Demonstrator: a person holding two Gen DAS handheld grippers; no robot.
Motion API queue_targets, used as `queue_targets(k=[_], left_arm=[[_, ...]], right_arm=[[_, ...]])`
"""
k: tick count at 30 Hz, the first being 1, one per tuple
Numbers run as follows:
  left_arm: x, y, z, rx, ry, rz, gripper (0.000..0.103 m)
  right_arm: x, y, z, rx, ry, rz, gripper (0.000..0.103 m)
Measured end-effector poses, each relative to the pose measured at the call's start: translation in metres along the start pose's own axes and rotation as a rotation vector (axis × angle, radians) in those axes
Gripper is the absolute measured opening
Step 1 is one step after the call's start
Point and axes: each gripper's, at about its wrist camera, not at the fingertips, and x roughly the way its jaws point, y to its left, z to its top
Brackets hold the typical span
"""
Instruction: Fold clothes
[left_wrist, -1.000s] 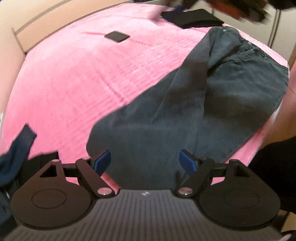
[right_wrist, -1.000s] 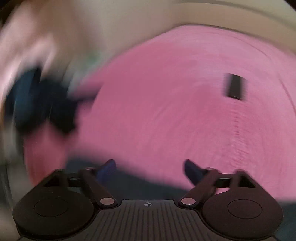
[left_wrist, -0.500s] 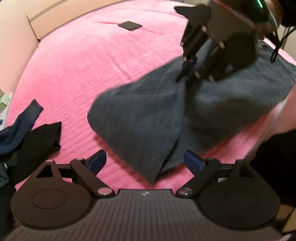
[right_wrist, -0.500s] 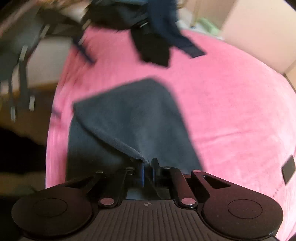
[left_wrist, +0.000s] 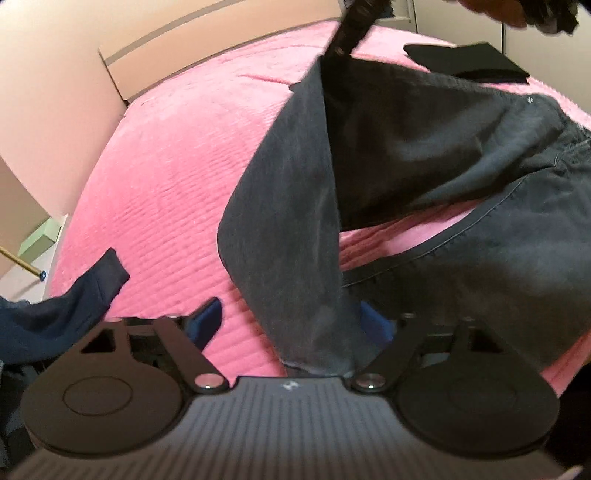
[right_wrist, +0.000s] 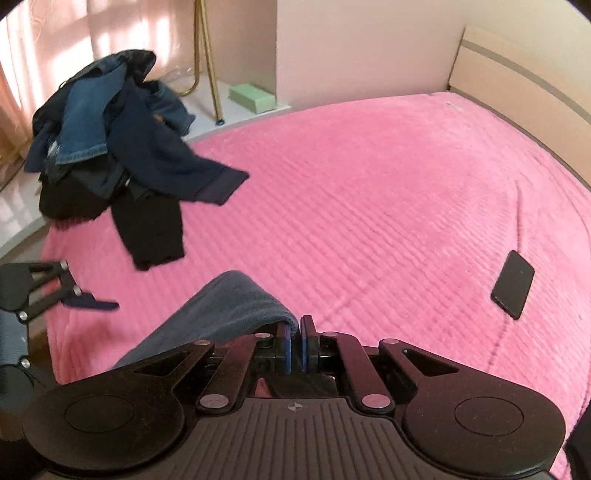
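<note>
Dark grey trousers (left_wrist: 424, 155) lie across the pink bed (left_wrist: 177, 177). My right gripper (right_wrist: 293, 343) is shut on a fold of their cloth (right_wrist: 229, 306) and holds it up off the bed; in the left wrist view it shows blurred at the top (left_wrist: 349, 33), with the cloth hanging from it like a tent. My left gripper (left_wrist: 290, 319) is low at the hanging edge. Its jaws are closing with that edge between them, the cloth lying against the right pad (left_wrist: 373, 323) and apart from the left one.
A heap of dark and blue clothes (right_wrist: 110, 147) lies at the bed's far left corner. A black phone (right_wrist: 513, 290) rests on the right, a folded black garment (left_wrist: 469, 62) beyond the trousers. A headboard (right_wrist: 517, 70) borders the bed; a green box (right_wrist: 255, 98) sits on the floor.
My right gripper swung over the trousers, shut on a fold and lifted it. My left gripper moved in around the hanging edge and its jaws stand narrower.
</note>
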Motion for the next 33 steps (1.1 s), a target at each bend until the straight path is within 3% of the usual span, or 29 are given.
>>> queue_targets(k=[3,7,10,14,16,17,18,19,20,24,28,29,31,33], left_arm=[[0.017,0.006,0.005,0.018,0.012,0.005,0.060],[0.031,0.013,0.016,0.056,0.036,-0.051,0.005],[0.015,0.042,0.031,0.046,0.027,-0.050,0.003],[-0.010,0.099,0.061,0.020,0.005,-0.030,0.002],[-0.011,0.138,0.086,0.017,0.013,-0.035,0.003],[-0.006,0.151,0.098,0.023,0.013,-0.030,0.004],[0.000,0.163,0.109,0.029,0.011,-0.022,0.005],[0.014,0.174,0.115,0.022,0.018,0.005,0.009],[0.031,0.183,0.120,0.012,0.028,0.037,0.014],[0.090,0.216,0.135,-0.027,0.063,0.151,0.018],[0.106,0.214,0.109,-0.079,0.067,0.100,0.044],[0.109,0.207,0.099,-0.065,0.074,0.080,0.046],[0.120,0.182,0.075,0.054,0.094,0.033,0.046],[0.131,0.153,0.050,0.244,0.103,0.008,0.046]], right_arm=[[-0.002,-0.008,0.000,0.022,-0.001,0.008,0.003],[-0.004,-0.017,-0.001,0.029,-0.003,0.006,0.003],[-0.010,-0.020,0.002,-0.007,-0.009,0.004,0.004],[-0.007,-0.031,0.015,-0.050,-0.027,0.024,0.004],[0.004,-0.035,0.016,-0.058,-0.046,-0.010,0.005],[0.010,-0.037,0.016,-0.060,-0.058,-0.035,0.019],[0.017,-0.039,0.015,-0.061,-0.070,-0.060,0.060],[0.023,-0.041,0.015,-0.063,-0.082,-0.085,0.074],[0.026,-0.045,0.012,-0.038,-0.098,-0.104,0.077],[0.012,-0.061,-0.029,0.213,-0.094,-0.115,0.077],[0.004,-0.053,-0.102,0.405,0.037,-0.135,0.077],[0.003,-0.048,-0.120,0.456,0.076,-0.142,0.077],[-0.001,-0.038,-0.150,0.556,0.125,-0.146,0.077],[-0.005,-0.027,-0.174,0.641,0.161,-0.150,0.077]])
